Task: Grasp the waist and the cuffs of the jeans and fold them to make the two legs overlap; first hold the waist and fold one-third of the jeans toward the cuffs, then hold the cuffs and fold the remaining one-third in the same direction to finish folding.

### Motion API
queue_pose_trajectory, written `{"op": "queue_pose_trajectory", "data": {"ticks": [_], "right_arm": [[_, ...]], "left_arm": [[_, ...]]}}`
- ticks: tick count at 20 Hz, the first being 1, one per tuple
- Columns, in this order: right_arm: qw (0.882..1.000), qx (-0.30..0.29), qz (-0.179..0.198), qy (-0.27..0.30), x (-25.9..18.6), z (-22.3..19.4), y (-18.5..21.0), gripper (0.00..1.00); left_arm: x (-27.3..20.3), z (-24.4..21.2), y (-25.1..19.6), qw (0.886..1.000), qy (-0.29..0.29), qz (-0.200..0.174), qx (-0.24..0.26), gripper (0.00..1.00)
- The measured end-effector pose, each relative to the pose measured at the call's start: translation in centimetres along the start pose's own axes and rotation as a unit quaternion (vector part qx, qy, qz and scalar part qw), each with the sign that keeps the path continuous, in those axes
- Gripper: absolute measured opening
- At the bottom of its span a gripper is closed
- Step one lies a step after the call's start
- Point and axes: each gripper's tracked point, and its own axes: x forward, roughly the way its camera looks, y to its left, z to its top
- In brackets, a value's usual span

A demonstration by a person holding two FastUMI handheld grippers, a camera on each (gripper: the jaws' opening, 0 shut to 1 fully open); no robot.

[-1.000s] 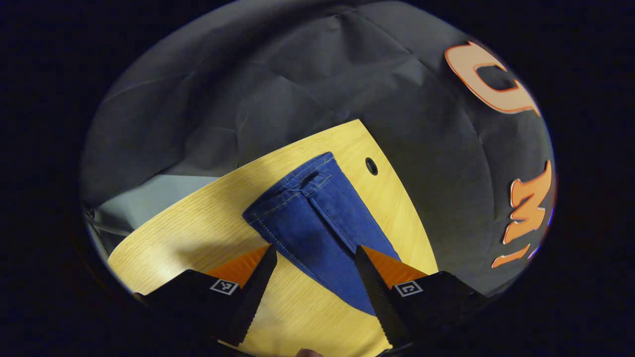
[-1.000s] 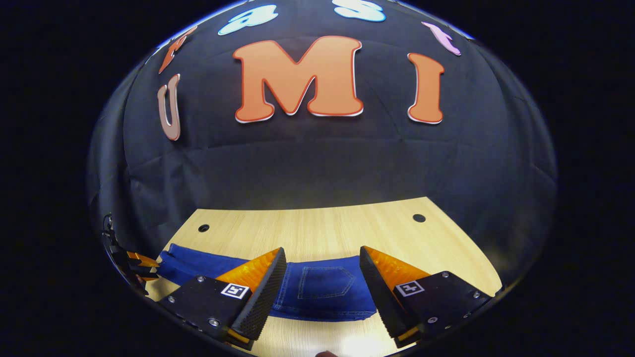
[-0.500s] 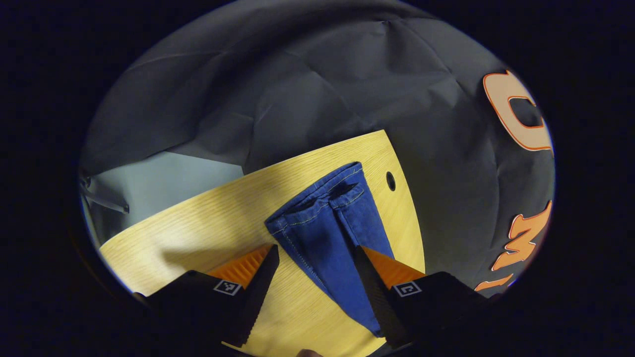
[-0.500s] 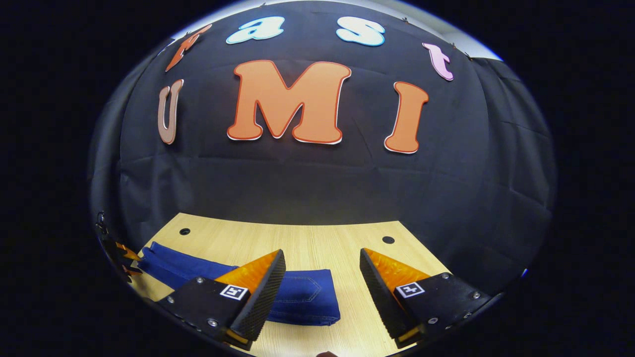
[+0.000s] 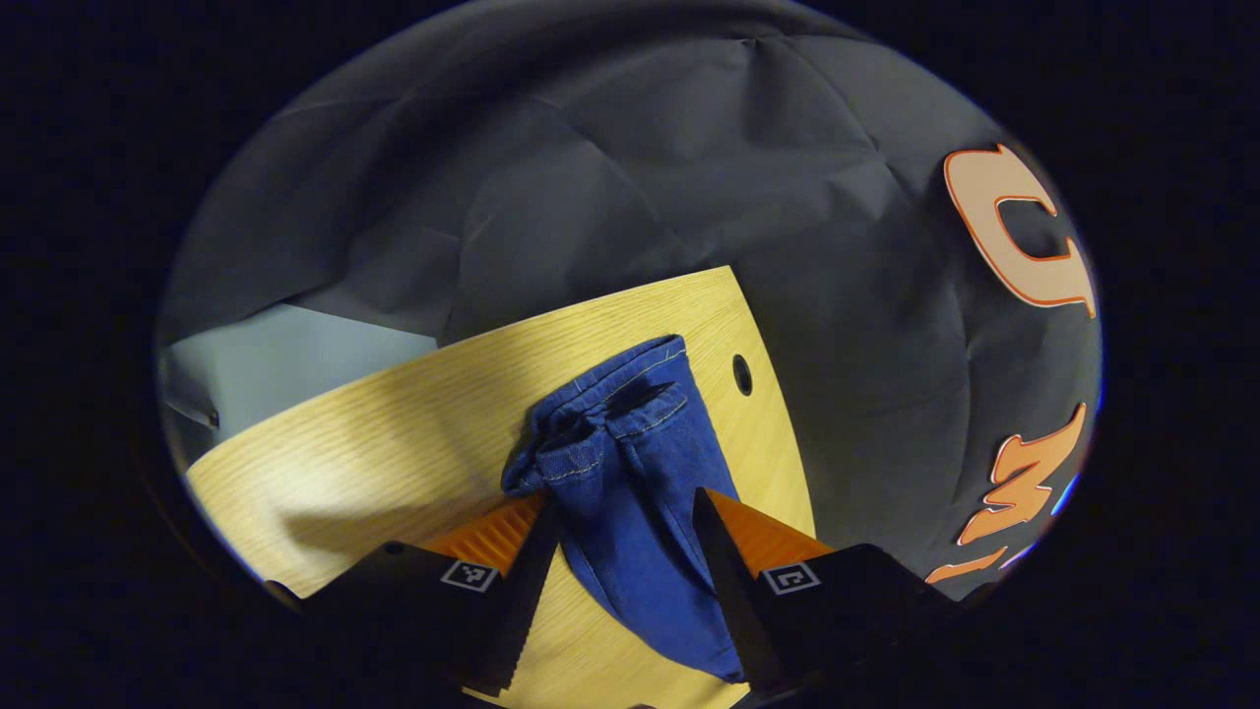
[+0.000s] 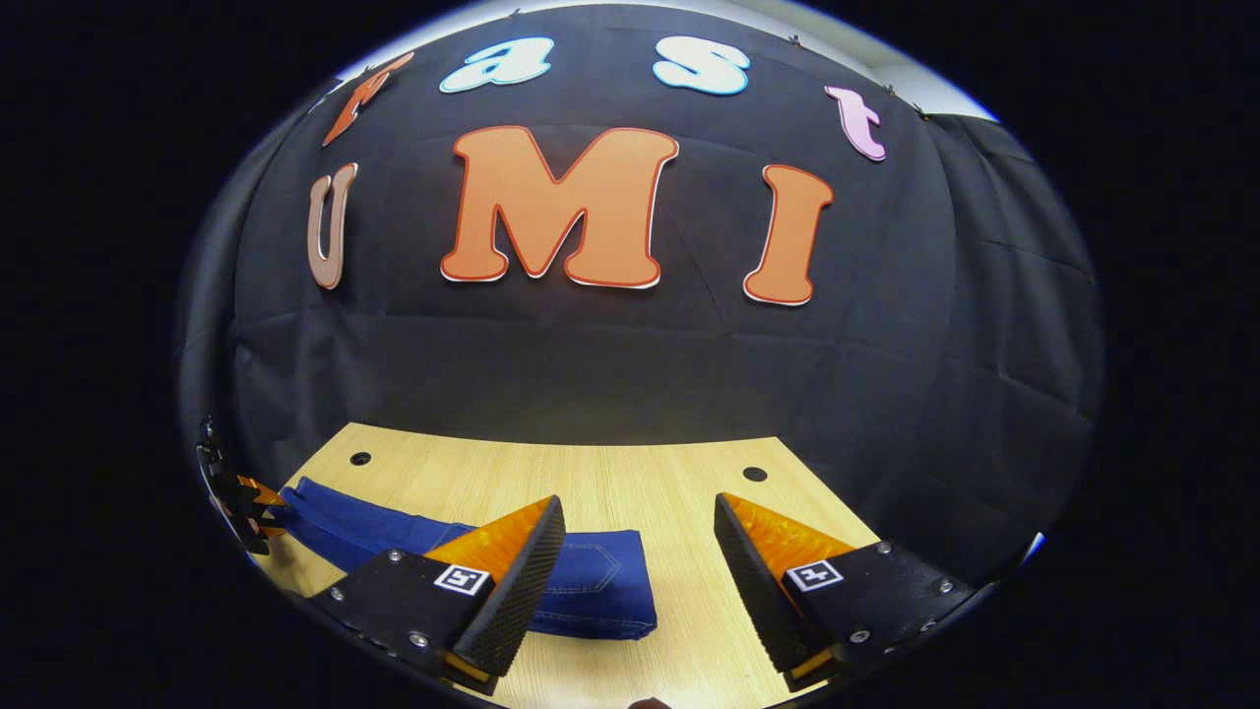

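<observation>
The blue jeans (image 5: 640, 473) lie along the wooden table (image 5: 394, 433), legs overlapped. Their cuffs (image 5: 605, 418) are bunched and rumpled at the far end in the left gripper view. My left gripper (image 5: 622, 507) is open and straddles the leg just behind the cuffs, with cloth filling the gap between both fingers. In the right gripper view the jeans' folded end with a back pocket (image 6: 596, 581) lies low on the left. My right gripper (image 6: 638, 517) hangs open above bare table to its right, holding nothing. The left gripper (image 6: 241, 497) sits at the jeans' far left end.
The table has small round holes (image 6: 755, 474) (image 6: 360, 458) (image 5: 742, 374) near its back edge. Black cloth wall stands close behind the table. A pale floor patch (image 5: 285, 354) lies beyond the table's left edge.
The left gripper has moved down onto the leg and its fingers have narrowed slightly; the flat cuffs have crumpled. The right gripper has drawn away to the right of the folded end.
</observation>
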Motion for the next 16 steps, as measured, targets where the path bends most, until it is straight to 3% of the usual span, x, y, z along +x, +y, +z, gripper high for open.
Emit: {"op": "queue_pose_trajectory", "data": {"ticks": [3, 5, 8, 13, 16], "right_arm": [[1.000, -0.001, -0.006, 0.006, -0.1, -0.3, -0.7, 0.94], [1.000, 0.003, -0.009, 0.010, -0.2, -0.4, -1.1, 0.94], [1.000, 0.001, -0.008, 0.017, -0.3, -0.8, -1.3, 0.94], [1.000, -0.004, -0.004, 0.026, 0.0, -1.2, -1.3, 0.95], [1.000, -0.007, -0.001, 0.026, 0.1, -1.0, -1.2, 0.94]], "left_arm": [[0.5, -0.1, 0.2, 1.000, 0.011, -0.007, -0.022, 0.79], [1.8, 0.2, 0.9, 0.998, 0.007, -0.012, -0.056, 0.67], [3.0, -0.1, 0.8, 0.997, 0.014, -0.014, -0.076, 0.08], [1.7, 0.2, 1.0, 0.997, 0.007, -0.029, -0.076, 0.03], [-0.5, 0.5, -0.5, 0.998, -0.007, -0.049, -0.046, 0.01]]}}
